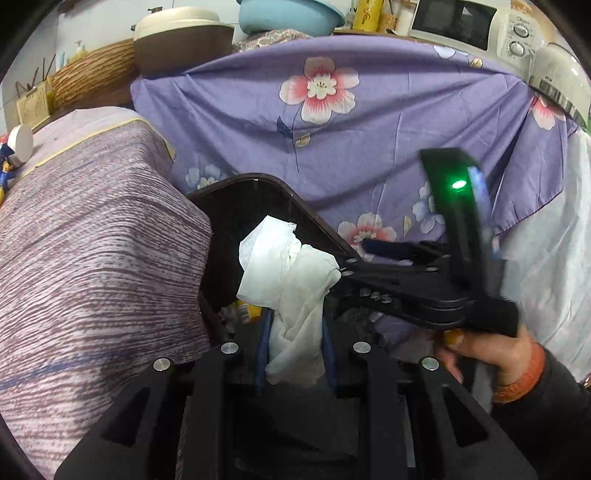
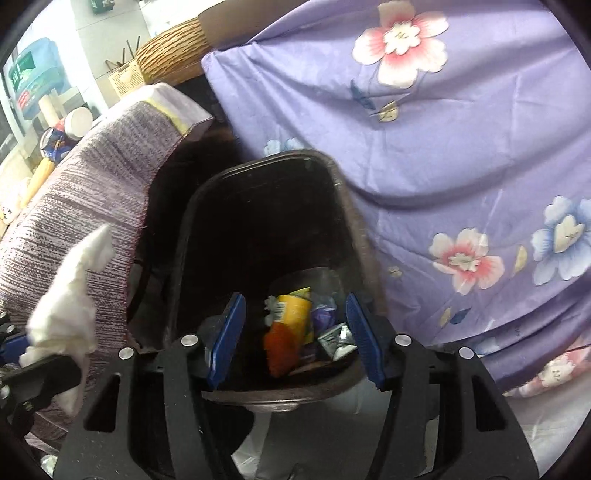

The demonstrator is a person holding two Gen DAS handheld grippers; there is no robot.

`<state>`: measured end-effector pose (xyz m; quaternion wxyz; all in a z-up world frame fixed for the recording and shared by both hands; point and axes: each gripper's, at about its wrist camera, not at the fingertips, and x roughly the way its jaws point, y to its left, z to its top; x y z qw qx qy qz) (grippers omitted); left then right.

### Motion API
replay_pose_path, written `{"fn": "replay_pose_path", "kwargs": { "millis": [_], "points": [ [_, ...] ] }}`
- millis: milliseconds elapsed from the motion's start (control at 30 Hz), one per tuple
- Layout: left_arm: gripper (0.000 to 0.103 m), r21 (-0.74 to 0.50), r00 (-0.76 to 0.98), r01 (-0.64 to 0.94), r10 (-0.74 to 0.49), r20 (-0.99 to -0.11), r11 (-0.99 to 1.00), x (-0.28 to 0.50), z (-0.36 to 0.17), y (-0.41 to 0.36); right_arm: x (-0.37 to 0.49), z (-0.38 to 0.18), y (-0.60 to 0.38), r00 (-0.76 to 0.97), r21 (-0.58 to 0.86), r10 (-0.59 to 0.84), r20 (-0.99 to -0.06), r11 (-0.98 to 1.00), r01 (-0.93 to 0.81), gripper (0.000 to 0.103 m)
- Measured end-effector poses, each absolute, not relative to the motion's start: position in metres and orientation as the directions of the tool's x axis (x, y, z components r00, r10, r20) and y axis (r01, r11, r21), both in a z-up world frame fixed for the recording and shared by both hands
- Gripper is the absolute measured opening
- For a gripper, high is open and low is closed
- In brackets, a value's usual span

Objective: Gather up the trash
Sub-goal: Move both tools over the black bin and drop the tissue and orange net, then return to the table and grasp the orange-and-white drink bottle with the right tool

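Observation:
My left gripper (image 1: 295, 354) is shut on a crumpled white tissue (image 1: 291, 280) and holds it beside the dark trash bin (image 1: 240, 195). The tissue also shows at the left edge of the right wrist view (image 2: 66, 295). My right gripper (image 2: 295, 339) is open and empty, its blue pads (image 2: 229, 332) spread above the bin's opening (image 2: 258, 229). Inside the bin lie a yellow can (image 2: 293, 314), an orange scrap (image 2: 280, 350) and a foil wrapper (image 2: 336, 339). The right gripper crosses the left wrist view (image 1: 406, 280), close to the tissue.
A striped purple cloth-covered surface (image 1: 92, 240) stands left of the bin. A purple floral sheet (image 1: 351, 129) hangs behind and to the right. A pot (image 1: 181, 37), blue basin (image 1: 291, 14), microwave (image 1: 476, 26) and wicker basket (image 1: 92, 74) sit above.

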<state>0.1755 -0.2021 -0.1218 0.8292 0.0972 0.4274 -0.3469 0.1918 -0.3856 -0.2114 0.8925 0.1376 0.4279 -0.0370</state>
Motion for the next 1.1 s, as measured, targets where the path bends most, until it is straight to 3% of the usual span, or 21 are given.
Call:
{"fn": "replay_pose_path", "kwargs": {
  "millis": [200, 600, 700, 867, 967, 1100],
  "points": [
    [0.024, -0.126, 0.371, 0.677, -0.484, -0.792, 0.725, 0.185, -0.137, -0.224, 0.173, -0.199, -0.410, 0.651, 0.203, -0.011, -0.759, 0.946, 0.254, 0.064],
    [0.024, -0.112, 0.336, 0.695, -0.459, -0.822, 0.710, 0.206, -0.176, -0.263, 0.147, -0.188, -0.440, 0.662, 0.204, -0.070, -0.747, 0.922, 0.328, 0.064],
    [0.032, -0.094, 0.339, 0.706, -0.452, -0.825, 0.702, 0.207, -0.182, -0.269, 0.144, -0.188, -0.444, 0.658, 0.203, -0.079, -0.749, 0.918, 0.342, 0.064],
    [0.074, -0.087, 0.353, 0.704, -0.453, -0.819, 0.705, 0.208, -0.187, -0.272, 0.140, -0.187, -0.451, 0.656, 0.203, -0.093, -0.749, 0.910, 0.361, 0.065],
    [0.083, -0.096, 0.355, 0.701, -0.463, -0.812, 0.706, 0.205, -0.183, -0.271, 0.138, -0.187, -0.454, 0.655, 0.207, -0.099, -0.750, 0.904, 0.373, 0.065],
    [0.087, -0.103, 0.358, 0.708, -0.481, -0.800, 0.699, 0.197, -0.176, -0.268, 0.137, -0.186, -0.458, 0.655, 0.218, -0.098, -0.749, 0.898, 0.383, 0.065]
  ]
}}
